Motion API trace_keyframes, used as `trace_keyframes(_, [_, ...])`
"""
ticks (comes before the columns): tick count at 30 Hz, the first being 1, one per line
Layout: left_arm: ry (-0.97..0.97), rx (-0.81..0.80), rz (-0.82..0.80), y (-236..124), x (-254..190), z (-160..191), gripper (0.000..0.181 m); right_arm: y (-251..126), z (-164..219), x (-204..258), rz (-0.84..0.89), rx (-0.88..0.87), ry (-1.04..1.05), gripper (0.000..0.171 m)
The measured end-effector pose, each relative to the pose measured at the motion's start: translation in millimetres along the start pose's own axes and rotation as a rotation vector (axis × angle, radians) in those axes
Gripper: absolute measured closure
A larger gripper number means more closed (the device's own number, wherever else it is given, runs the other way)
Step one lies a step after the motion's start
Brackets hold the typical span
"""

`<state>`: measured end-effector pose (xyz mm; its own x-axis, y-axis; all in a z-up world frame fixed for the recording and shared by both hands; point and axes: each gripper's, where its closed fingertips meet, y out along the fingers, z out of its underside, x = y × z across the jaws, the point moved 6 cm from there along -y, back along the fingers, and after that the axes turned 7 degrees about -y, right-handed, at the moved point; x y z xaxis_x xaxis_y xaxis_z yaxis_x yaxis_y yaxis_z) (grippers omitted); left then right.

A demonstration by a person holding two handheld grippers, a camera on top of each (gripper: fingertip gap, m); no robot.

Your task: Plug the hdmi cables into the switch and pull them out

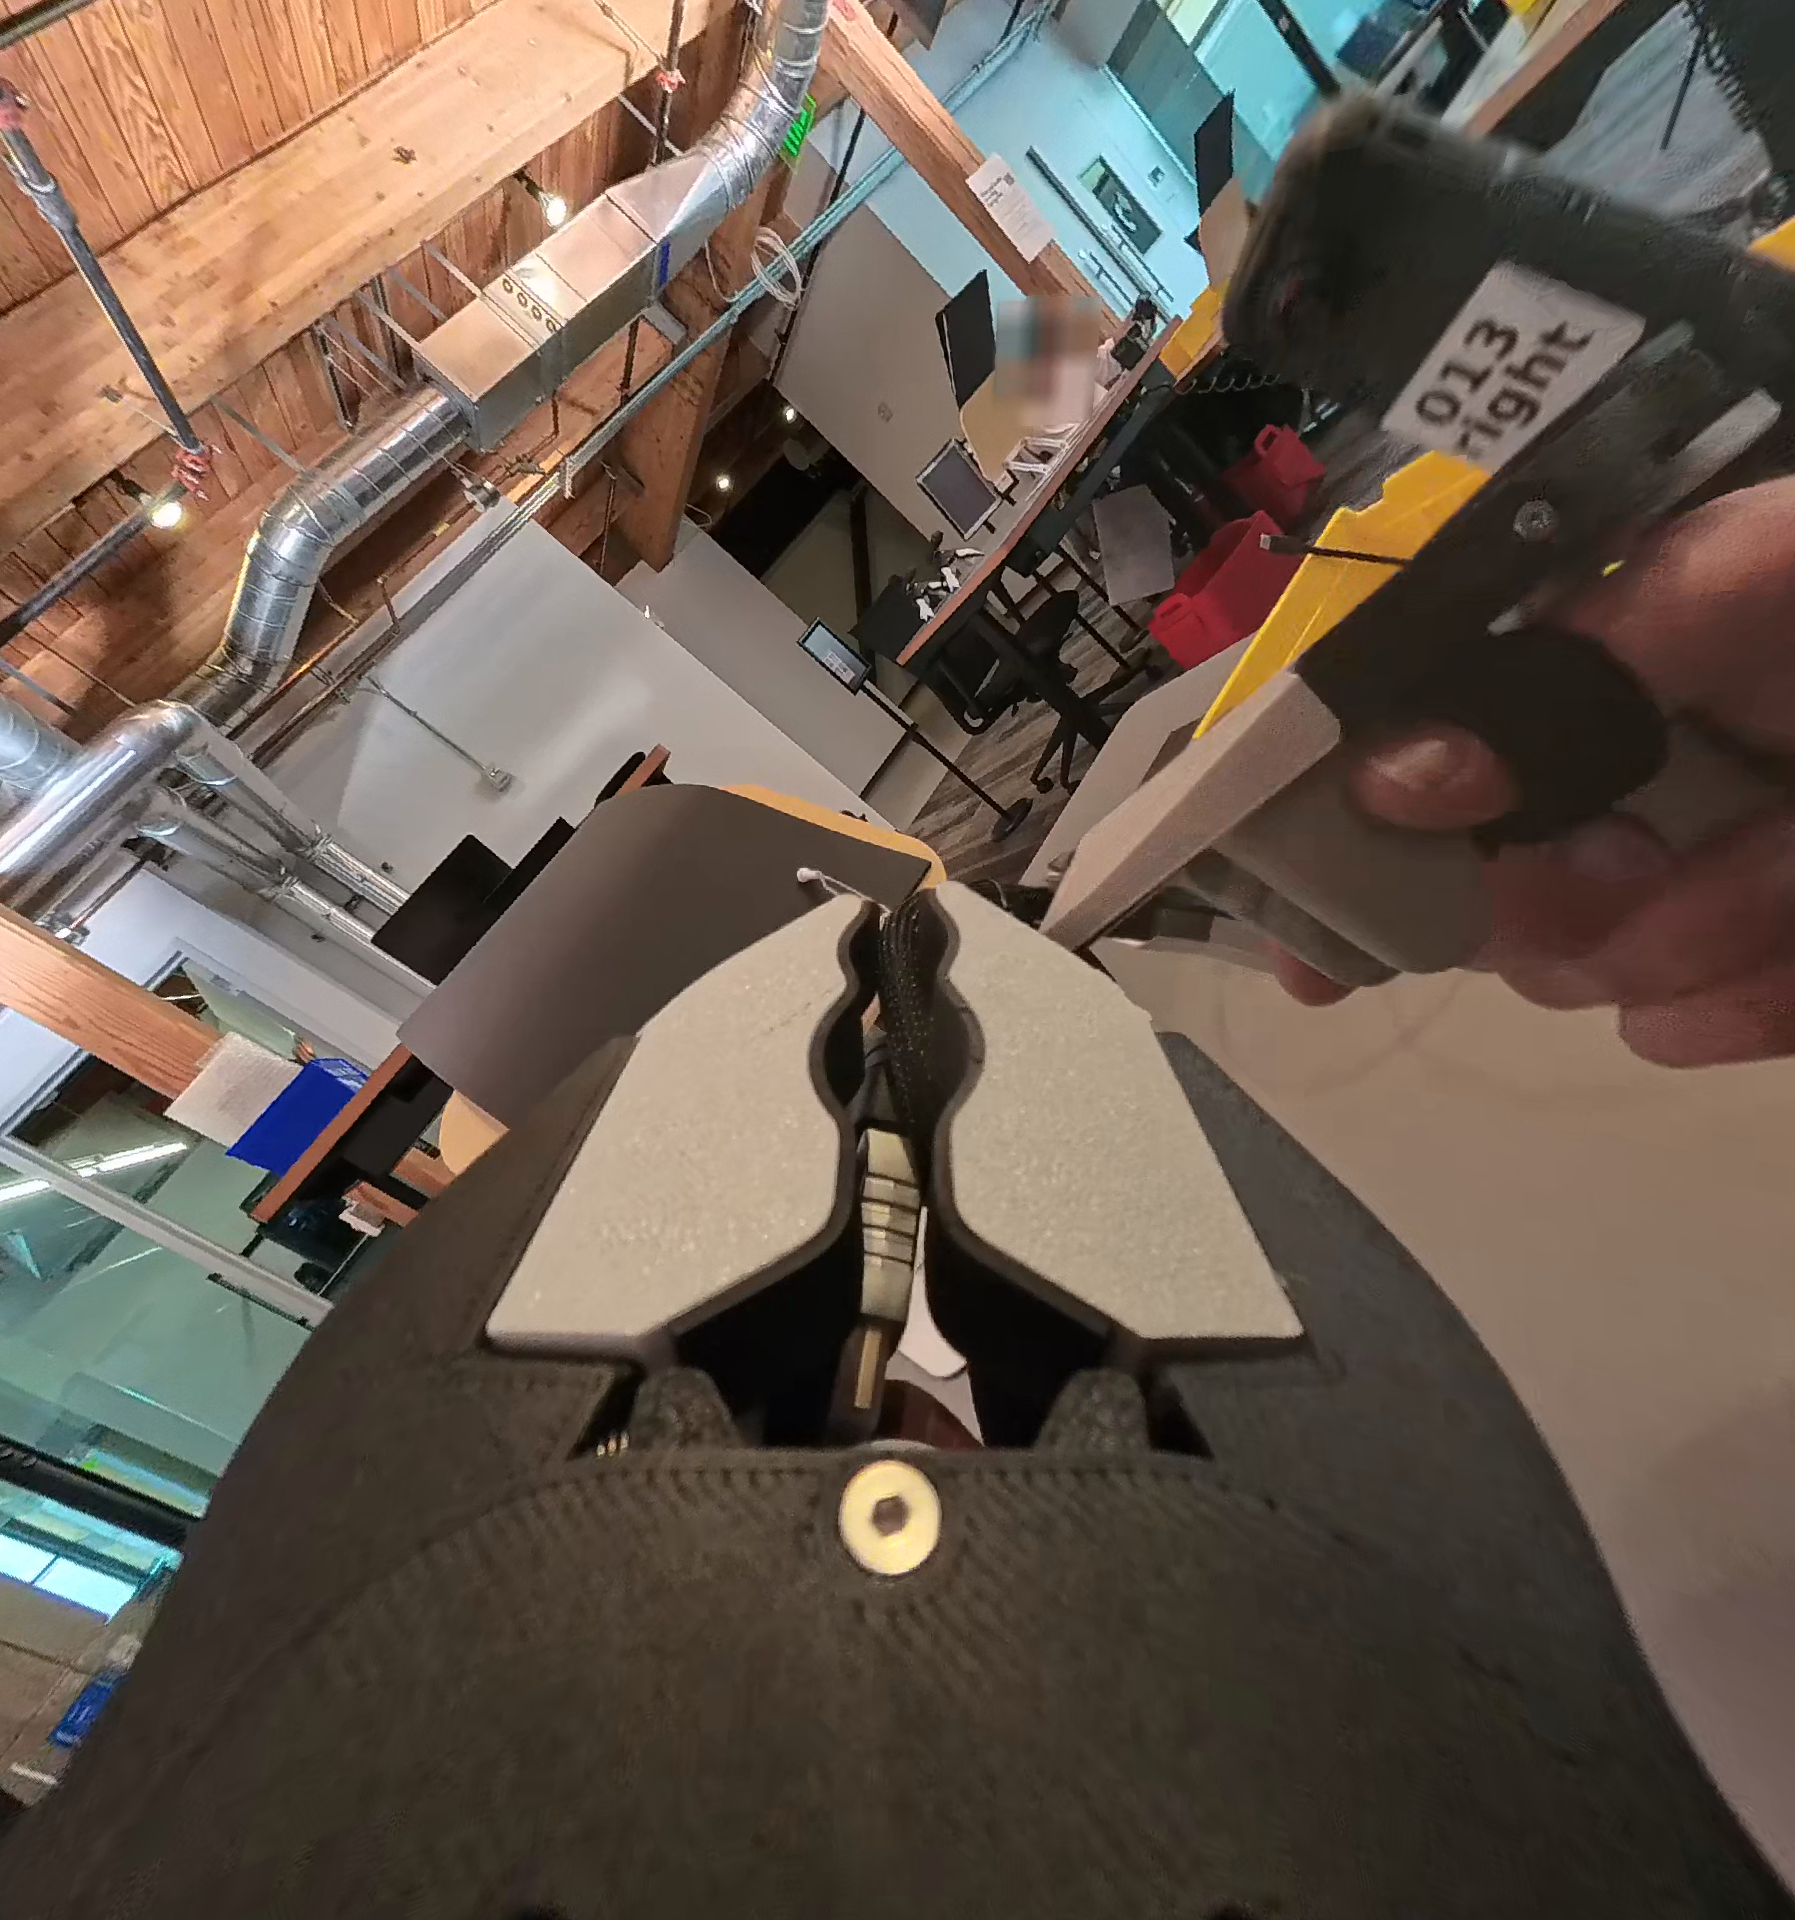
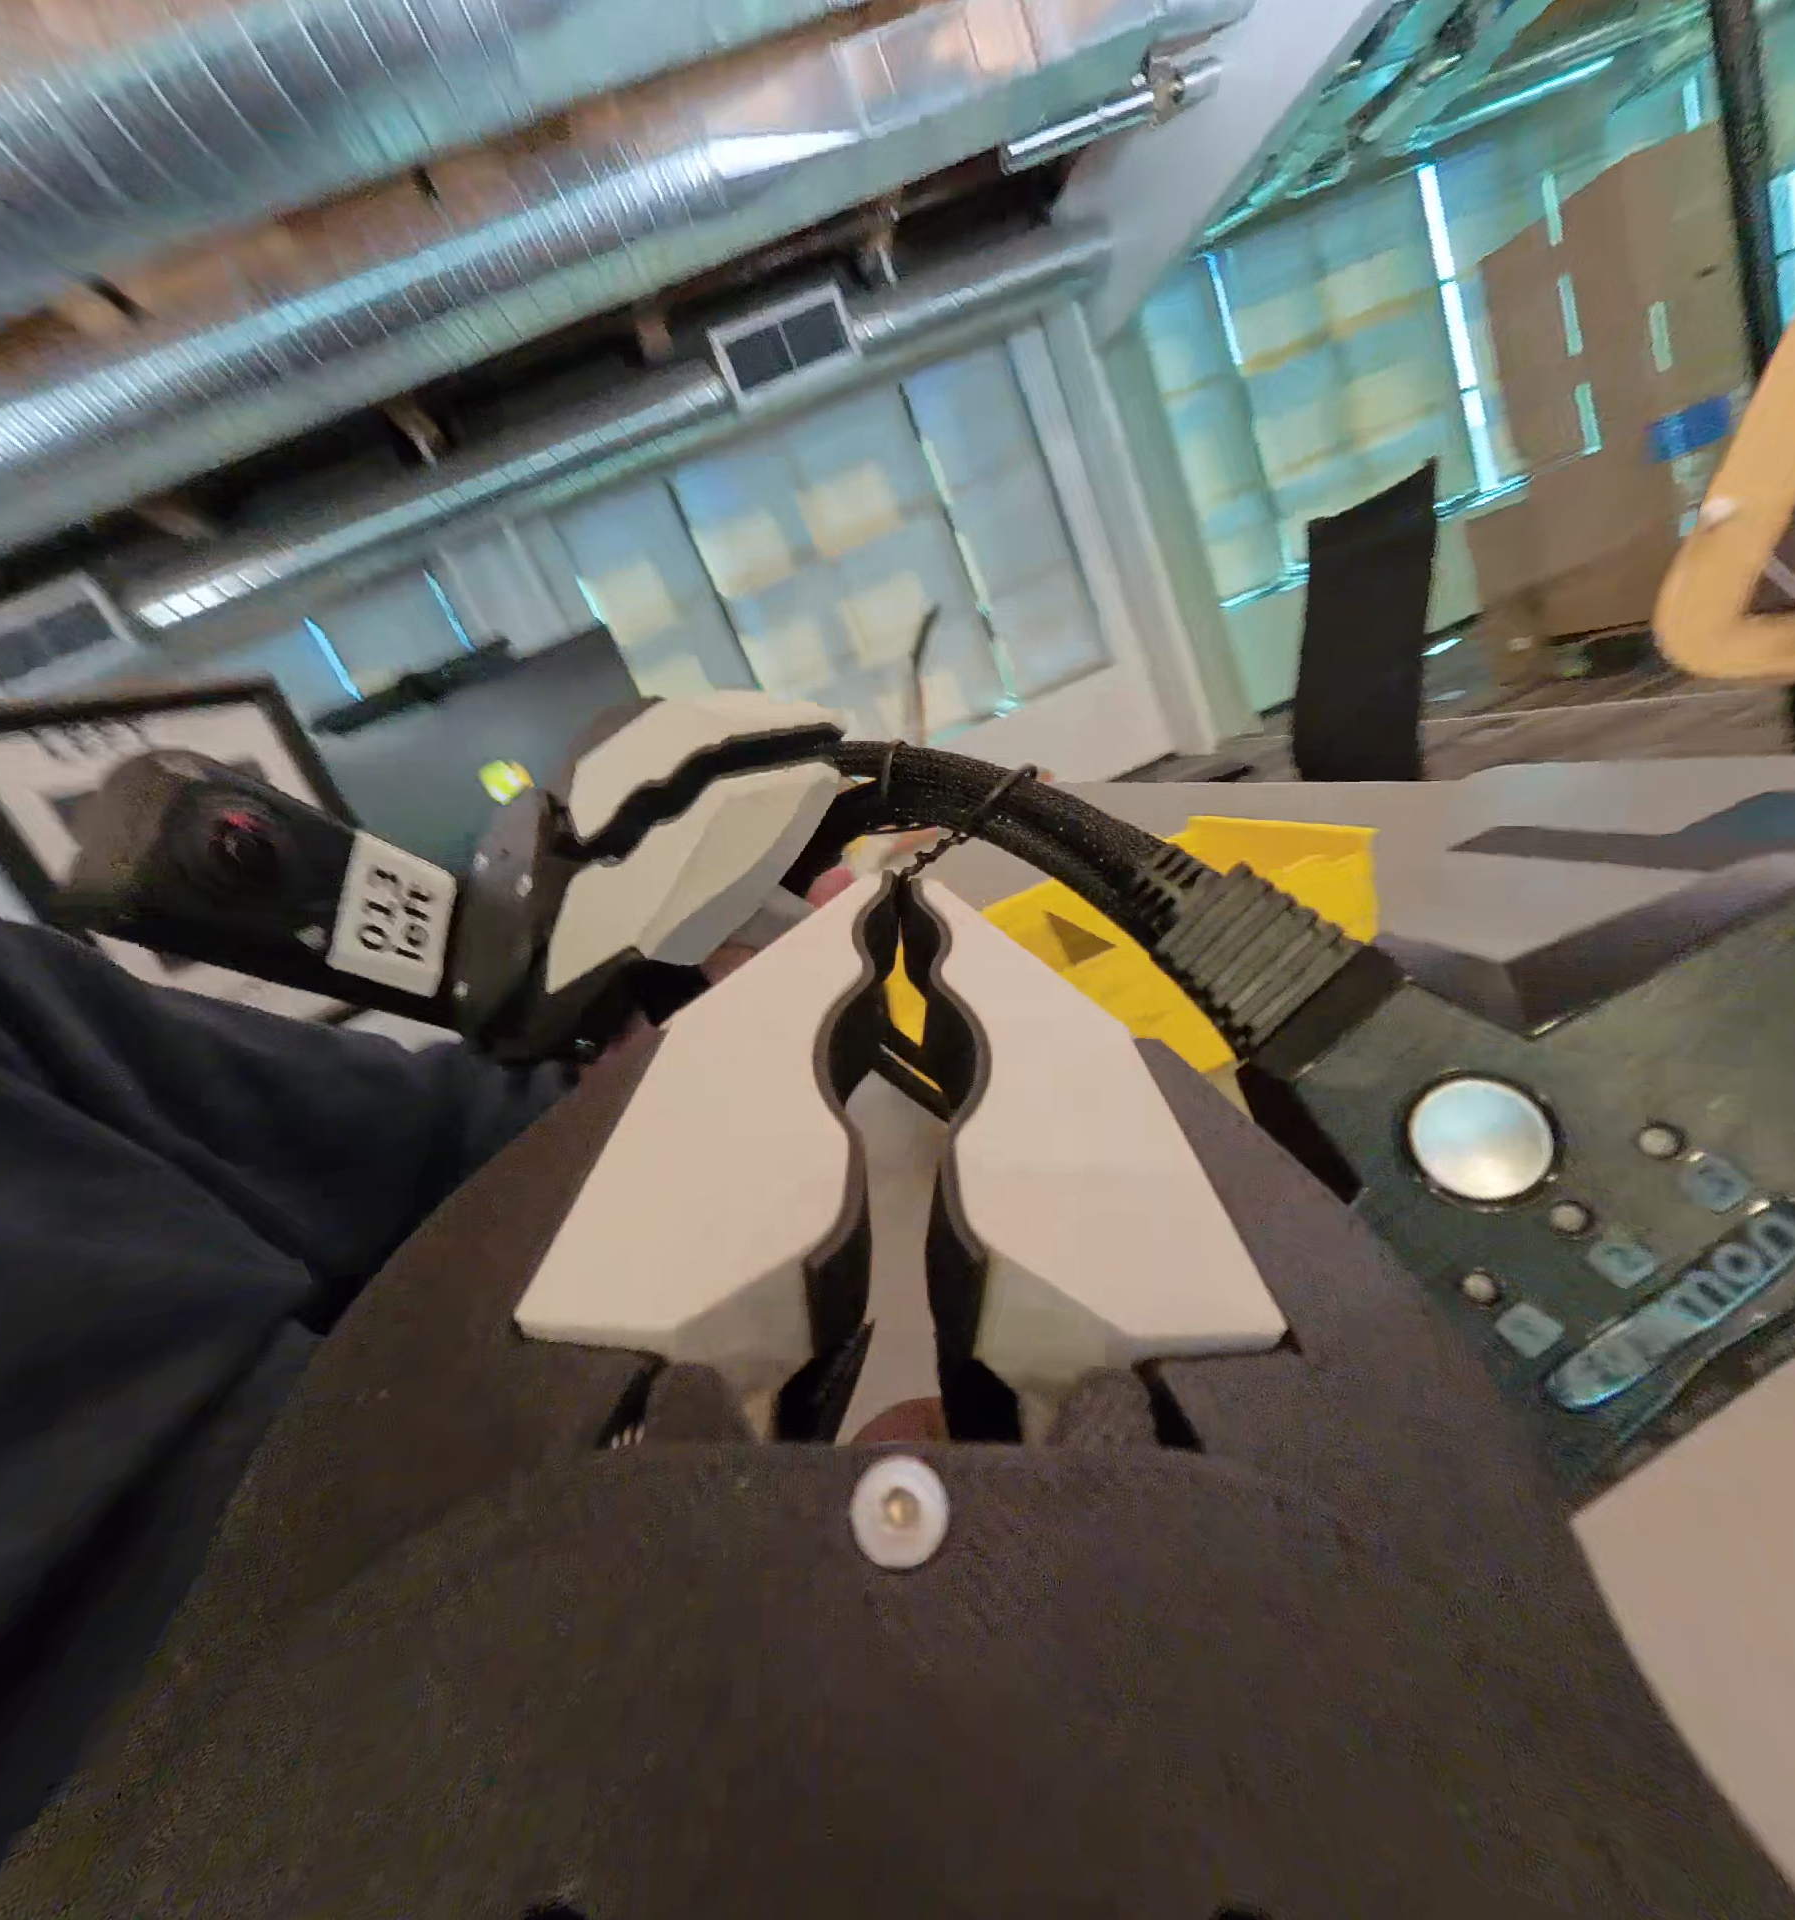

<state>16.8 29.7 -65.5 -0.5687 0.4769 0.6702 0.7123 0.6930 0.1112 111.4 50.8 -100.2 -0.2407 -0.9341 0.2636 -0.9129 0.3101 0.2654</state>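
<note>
In the left wrist view, the left gripper (image 1: 898,925) had its grey fingers (image 1: 727,1132) pressed nearly together on a black braided cable (image 1: 912,997). The cable ran up the narrow gap between them, with a metal part low in the gap that was hard to make out. The right gripper (image 1: 1069,925) sat at the upper right of that view, held in a hand (image 1: 1651,831); only its side showed there, and its tips were cut off behind the left fingers.

In the right wrist view, the right gripper (image 2: 898,914) had its white fingers (image 2: 737,1153) close together, the tips almost touching. A thin dark strand hung at the tips, too small and blurred to tell whether it was pinched. Just to their right lay the black switch (image 2: 1620,1174) on the grey bench (image 2: 1734,1621), its far side cut off by the frame edge. The cable's ribbed plug (image 2: 1257,956) stood in the switch's near end. From there the cable (image 2: 1038,821) arched up and left into the left gripper (image 2: 820,764), whose fingers (image 2: 706,831) clamped it. A dark sleeve (image 2: 145,1143) filled the left side. A yellow bin (image 2: 1277,862) sat behind the cable, partly hidden by it. The room beyond was smeared by motion blur.
</note>
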Motion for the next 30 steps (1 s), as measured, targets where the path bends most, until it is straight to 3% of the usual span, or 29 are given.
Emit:
trace_keyframes(3, [0.001, -0.011, -0.002, -1, -1, -1, 0.175, 0, 2, -1, -0.068, -0.040, 0.111, 0.171])
trace_keyframes(5, [0.002, -0.001, -0.002, -1, -2, 1, 0.175, 0, 5, -3, -0.013, -0.016, 0.058, 0.171])
trace_keyframes(8, [0.000, 0.018, -0.014, 1, 1, 5, 0.176, -2, 5, -5, 0.209, 0.103, -0.264, 0.151])
trace_keyframes(11, [0.002, 0.026, -0.021, 1, 2, 5, 0.176, -3, -3, 4, 0.362, 0.176, -0.573, 0.156])
trace_keyframes(16, [0.017, 0.033, -0.023, 2, -1, 5, 0.176, 5, 0, 17, 0.464, 0.275, -0.810, 0.162])
trace_keyframes(30, [0.021, 0.033, -0.029, 1, 0, 4, 0.176, 9, 7, 14, 0.564, 0.326, -0.924, 0.171])
